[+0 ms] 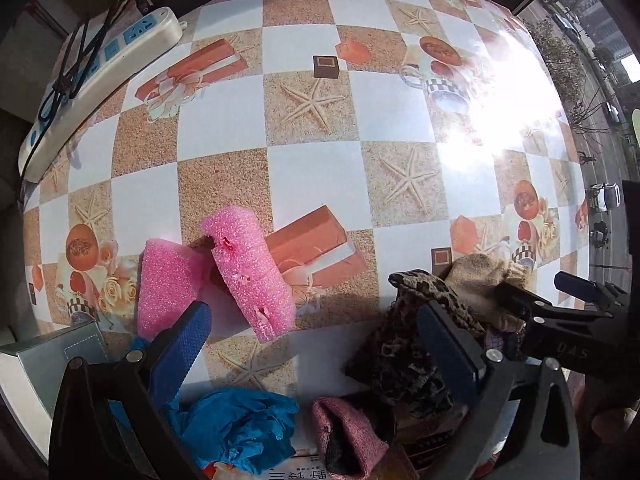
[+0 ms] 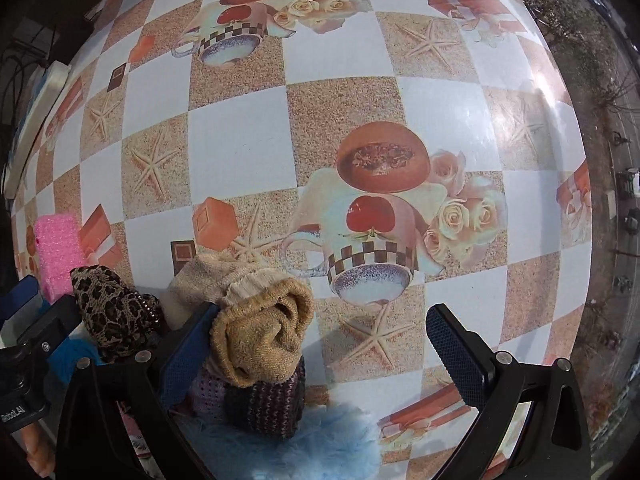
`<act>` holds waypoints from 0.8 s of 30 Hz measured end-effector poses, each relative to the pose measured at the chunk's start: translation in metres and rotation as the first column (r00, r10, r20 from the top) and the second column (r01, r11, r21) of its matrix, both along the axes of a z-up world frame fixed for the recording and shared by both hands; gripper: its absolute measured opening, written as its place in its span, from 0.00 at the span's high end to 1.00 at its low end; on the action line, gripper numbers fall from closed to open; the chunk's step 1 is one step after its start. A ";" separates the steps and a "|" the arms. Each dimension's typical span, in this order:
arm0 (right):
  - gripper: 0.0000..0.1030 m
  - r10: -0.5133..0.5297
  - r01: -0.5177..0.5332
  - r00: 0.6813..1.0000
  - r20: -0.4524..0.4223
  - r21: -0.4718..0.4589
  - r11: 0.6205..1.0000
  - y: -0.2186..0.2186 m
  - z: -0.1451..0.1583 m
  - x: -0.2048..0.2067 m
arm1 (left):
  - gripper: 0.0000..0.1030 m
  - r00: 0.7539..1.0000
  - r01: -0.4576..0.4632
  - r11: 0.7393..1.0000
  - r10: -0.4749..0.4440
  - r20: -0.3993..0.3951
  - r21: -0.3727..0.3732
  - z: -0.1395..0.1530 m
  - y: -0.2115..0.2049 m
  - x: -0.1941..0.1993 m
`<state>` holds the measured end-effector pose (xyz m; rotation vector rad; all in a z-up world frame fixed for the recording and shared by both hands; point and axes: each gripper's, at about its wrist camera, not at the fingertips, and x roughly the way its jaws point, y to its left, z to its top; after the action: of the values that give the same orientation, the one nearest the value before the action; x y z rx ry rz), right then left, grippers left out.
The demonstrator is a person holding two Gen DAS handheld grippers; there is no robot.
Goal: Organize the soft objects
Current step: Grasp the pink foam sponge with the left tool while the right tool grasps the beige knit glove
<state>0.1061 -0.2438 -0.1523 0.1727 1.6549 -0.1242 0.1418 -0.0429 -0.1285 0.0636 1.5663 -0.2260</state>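
Two pink foam blocks (image 1: 248, 276) lie on the patterned tablecloth just ahead of my open, empty left gripper (image 1: 316, 344); one also shows at the left of the right wrist view (image 2: 60, 248). A pile of soft things lies near the front edge: a blue glove (image 1: 236, 428), a pink knit piece (image 1: 348, 436), a leopard-print cloth (image 1: 412, 344) (image 2: 112, 312), a tan knit sock (image 2: 260, 340), a beige one (image 2: 200, 284), a purple knit piece (image 2: 264, 404) and pale blue fluff (image 2: 316, 448). My right gripper (image 2: 324, 340) is open over the tan sock, which touches its left finger.
A white power strip (image 1: 100, 80) with black cables lies at the table's far left edge. A grey box (image 1: 52, 360) sits at the near left. Sun glare covers the table's right side (image 1: 512, 120). A window with a street is to the right.
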 end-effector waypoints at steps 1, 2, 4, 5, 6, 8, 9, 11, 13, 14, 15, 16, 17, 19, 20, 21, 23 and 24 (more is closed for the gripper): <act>0.00 -0.007 0.007 1.000 0.005 -0.021 1.000 -0.007 0.001 -0.002 | 0.00 1.000 0.014 1.000 -0.014 -0.004 -0.024 -0.002 -0.007 0.001; 0.00 -0.018 0.018 1.000 0.009 -0.042 0.999 -0.015 0.003 -0.005 | 0.00 0.999 0.031 0.998 -0.031 -0.008 -0.051 -0.003 -0.014 0.002; 0.00 -0.045 0.046 0.999 0.017 -0.084 0.995 -0.032 0.008 -0.012 | 0.00 0.998 0.063 0.994 -0.064 -0.002 -0.085 0.001 -0.023 0.005; 0.00 -0.065 0.067 0.998 0.022 -0.106 0.992 -0.042 0.011 -0.015 | 0.00 0.998 0.065 0.994 -0.063 0.018 -0.085 0.007 -0.025 0.006; 0.00 -0.083 0.086 0.996 0.030 -0.117 0.989 -0.050 0.015 -0.019 | 0.00 0.998 0.056 0.995 -0.053 0.038 -0.086 0.013 -0.021 0.008; 0.00 -0.128 0.133 0.990 0.058 -0.088 0.987 -0.066 0.024 -0.028 | 0.00 0.998 0.030 0.996 -0.025 0.063 -0.079 0.024 -0.007 0.012; 0.00 -0.147 0.151 0.986 0.073 -0.051 0.987 -0.072 0.028 -0.032 | 0.00 0.998 0.015 0.998 -0.011 0.069 -0.057 0.026 0.003 0.014; 0.00 -0.158 0.158 0.983 0.094 0.009 0.987 -0.079 0.034 -0.037 | 0.00 0.998 -0.020 1.000 0.020 0.067 -0.003 0.024 0.021 0.020; 0.00 -0.147 0.145 0.984 0.103 0.032 0.989 -0.078 0.039 -0.045 | 0.00 0.998 -0.038 0.999 0.036 0.046 0.028 0.020 0.029 0.023; 0.00 -0.150 0.146 0.984 0.095 0.046 0.988 -0.071 0.038 -0.045 | 0.00 0.999 -0.036 0.998 0.034 0.036 0.048 0.017 0.029 0.023; 0.00 -0.157 0.152 0.984 0.085 0.063 0.986 -0.063 0.037 -0.044 | 0.00 0.999 -0.030 0.997 0.028 0.029 0.075 0.014 0.028 0.022; 0.00 -0.165 0.159 0.983 0.075 0.076 0.984 -0.058 0.034 -0.040 | 0.00 1.000 -0.021 0.995 0.019 0.022 0.102 0.010 0.025 0.022; 0.00 -0.169 0.163 0.984 0.065 0.085 0.983 -0.050 0.032 -0.036 | 0.00 1.000 -0.012 0.992 0.010 0.019 0.123 0.005 0.020 0.021; 0.00 -0.160 0.155 0.985 0.061 0.077 0.985 -0.040 0.030 -0.033 | 0.00 1.000 -0.004 0.988 0.003 0.006 0.156 -0.007 0.009 0.021; 0.00 -0.155 0.150 0.986 0.057 0.073 0.986 -0.036 0.027 -0.030 | 0.00 1.000 -0.003 0.986 0.004 -0.005 0.166 -0.013 0.003 0.022; 0.00 -0.150 0.147 0.988 0.044 0.073 0.986 -0.027 0.020 -0.024 | 0.00 1.000 -0.005 0.984 0.008 -0.017 0.176 -0.019 -0.002 0.023; 0.00 -0.143 0.142 0.989 0.021 0.063 0.988 -0.021 0.009 -0.016 | 0.00 0.999 -0.004 0.982 0.011 -0.035 0.190 -0.032 -0.013 0.025; 0.00 -0.139 0.138 0.990 0.012 0.055 0.989 -0.019 0.005 -0.015 | 0.00 0.999 0.000 0.979 0.008 -0.041 0.202 -0.037 -0.017 0.025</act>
<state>0.0909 -0.2628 -0.1475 0.3291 1.6311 -0.1831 0.1667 -0.0600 -0.1658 0.2154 1.6267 -0.0647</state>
